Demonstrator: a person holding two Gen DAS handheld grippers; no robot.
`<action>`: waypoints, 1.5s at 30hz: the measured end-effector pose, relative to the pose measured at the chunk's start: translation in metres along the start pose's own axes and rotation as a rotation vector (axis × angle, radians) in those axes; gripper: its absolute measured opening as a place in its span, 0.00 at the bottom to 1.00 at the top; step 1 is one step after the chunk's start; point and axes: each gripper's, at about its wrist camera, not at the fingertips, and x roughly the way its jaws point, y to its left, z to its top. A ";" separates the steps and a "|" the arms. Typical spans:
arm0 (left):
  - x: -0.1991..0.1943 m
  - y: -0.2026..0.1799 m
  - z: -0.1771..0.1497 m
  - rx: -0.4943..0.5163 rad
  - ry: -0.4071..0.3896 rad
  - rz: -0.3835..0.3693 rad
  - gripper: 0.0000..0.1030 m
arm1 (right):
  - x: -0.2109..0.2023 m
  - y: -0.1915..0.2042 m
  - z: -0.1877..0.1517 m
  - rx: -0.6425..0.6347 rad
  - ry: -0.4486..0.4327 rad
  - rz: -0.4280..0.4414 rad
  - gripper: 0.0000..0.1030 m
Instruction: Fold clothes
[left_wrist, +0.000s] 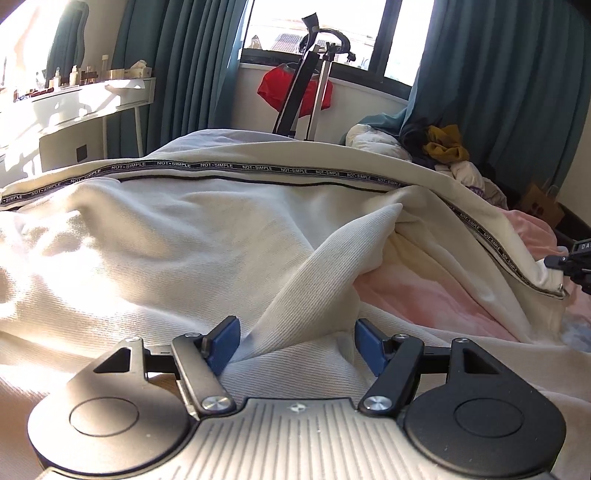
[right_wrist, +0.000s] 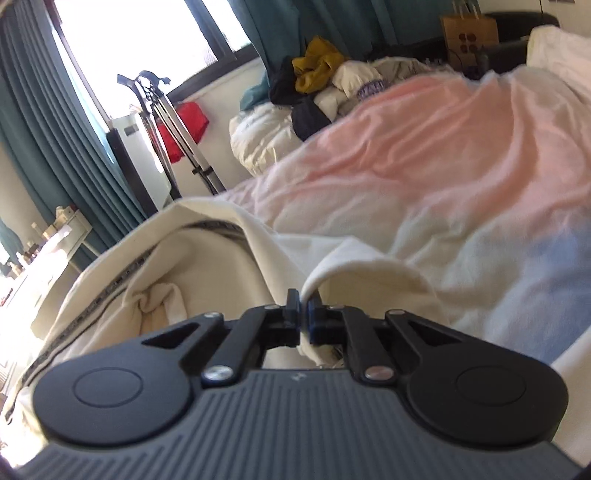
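Cream ribbed cotton garment with a black tape trim lettered "NOT-SIMPLE", spread rumpled across a bed, over a pink fleecy blanket. Raised fold of the cream cloth between the blue pads of the left gripper, jaws wide apart, the fold against the left pad and clear of the right one. Hem edge of the same garment pinched tight in the right gripper, jaws closed on the cloth, seen at the far right of the left view too. Beyond the bed, a heap of mixed clothes, teal pleated curtains, a folded metal tripod below the bright window, and a white dressing table at left.
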 end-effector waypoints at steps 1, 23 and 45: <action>-0.001 0.000 0.000 -0.009 -0.003 -0.006 0.69 | -0.001 0.004 0.010 -0.015 -0.023 -0.006 0.07; 0.004 -0.011 -0.002 0.042 -0.053 -0.043 0.71 | 0.059 -0.101 0.116 0.237 -0.017 -0.284 0.69; 0.001 -0.013 -0.005 0.092 -0.080 -0.011 0.68 | 0.029 -0.071 0.000 0.560 0.102 -0.203 0.19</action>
